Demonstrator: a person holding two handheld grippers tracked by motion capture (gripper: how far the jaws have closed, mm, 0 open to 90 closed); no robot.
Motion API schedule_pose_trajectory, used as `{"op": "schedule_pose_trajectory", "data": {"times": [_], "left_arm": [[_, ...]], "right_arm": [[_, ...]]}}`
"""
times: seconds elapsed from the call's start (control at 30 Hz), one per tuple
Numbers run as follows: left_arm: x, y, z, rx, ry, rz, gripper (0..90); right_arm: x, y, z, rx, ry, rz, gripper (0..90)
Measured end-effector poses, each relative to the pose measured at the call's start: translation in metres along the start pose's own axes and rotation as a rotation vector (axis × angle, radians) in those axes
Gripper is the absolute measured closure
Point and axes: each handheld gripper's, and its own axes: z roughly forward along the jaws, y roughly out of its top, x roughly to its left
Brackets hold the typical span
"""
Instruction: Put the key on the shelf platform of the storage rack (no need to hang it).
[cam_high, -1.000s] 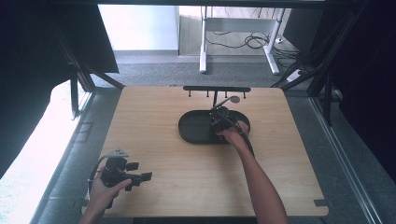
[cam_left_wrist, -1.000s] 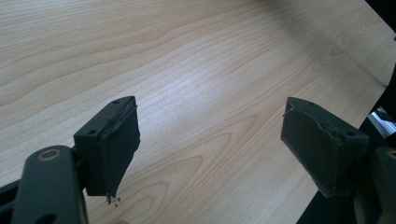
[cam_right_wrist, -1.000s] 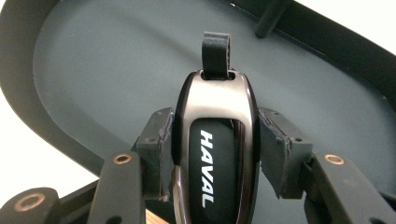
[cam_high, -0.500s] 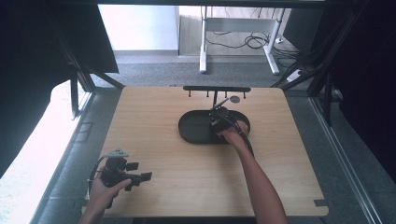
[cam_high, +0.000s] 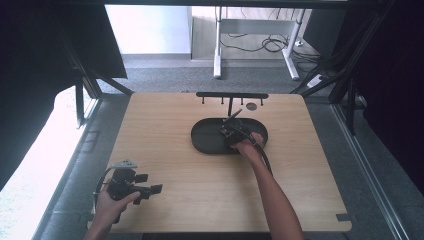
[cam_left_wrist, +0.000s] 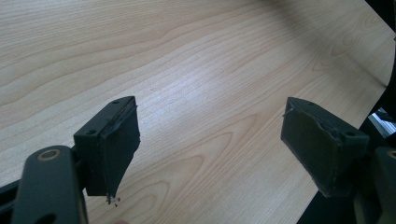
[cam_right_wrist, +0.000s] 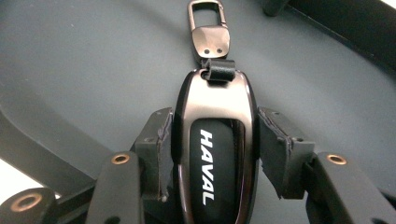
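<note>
Wooden table (cam_high: 165, 150) holds black tray (cam_high: 205, 140); right gripper (cam_right_wrist: 212, 140) clamps key fob (cam_right_wrist: 215, 154), left gripper (cam_left_wrist: 210, 149) gapes

- A lab or test bay — a bare wooden table (cam_high: 165, 150) framed by black struts (cam_high: 82, 80).
- Grey carpet floor (cam_high: 165, 75) at upper centre, loose cables (cam_high: 265, 44), white desk legs (cam_high: 218, 45).
</note>
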Motion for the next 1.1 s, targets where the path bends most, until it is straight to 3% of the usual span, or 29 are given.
{"op": "schedule_pose_trajectory", "data": {"times": [0.23, 0.37, 0.57, 0.83, 1.1], "left_arm": [[-0.001, 0.0, 0.001, 0.001, 0.002, 0.002, 19.8], [-0.001, 0.0, 0.001, 0.002, 0.0, 0.004, 19.7], [-0.002, 0.0, 0.002, 0.003, 0.001, 0.003, 19.8], [-0.003, 0.0, 0.004, 0.007, 0.001, 0.007, 19.8], [-0.004, 0.0, 0.005, 0.011, 0.001, 0.012, 19.8]], "right_arm": [[0.002, 0.0, -0.007, -0.016, -0.014, -0.01, 42.2], [0.007, -0.002, -0.022, -0.071, -0.014, -0.034, 41.3], [0.009, -0.009, -0.045, -0.127, 0.029, -0.049, 41.3], [0.011, -0.031, -0.073, -0.218, 0.094, -0.086, 41.0], [0.012, -0.068, -0.096, -0.28, 0.131, -0.087, 40.8]]}}
